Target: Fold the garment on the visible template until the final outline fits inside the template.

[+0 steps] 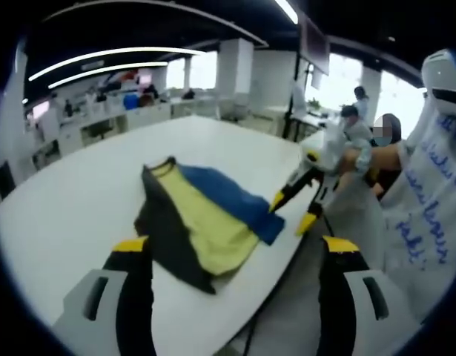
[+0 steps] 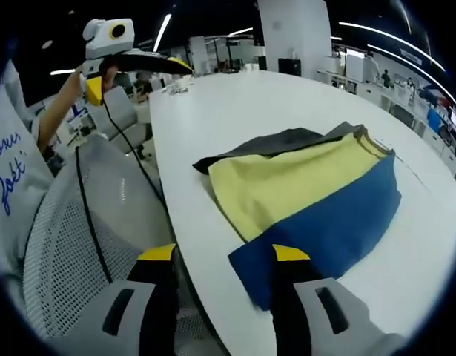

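Lying folded, garment — just beyond right tool

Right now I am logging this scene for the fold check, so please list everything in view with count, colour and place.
garment: one, blue, yellow and dark grey panels, lying partly folded near the table edge.
table: one, white, large, under the garment.
mesh chair: one, white, beside the table edge.
cable: one, black, hanging across the chair.
people in the background: a few, at far desks.
left gripper: one, white and black with yellow tips, jaws apart, above the garment's near side.
right gripper: one, same colours, jaws apart at the blue corner.
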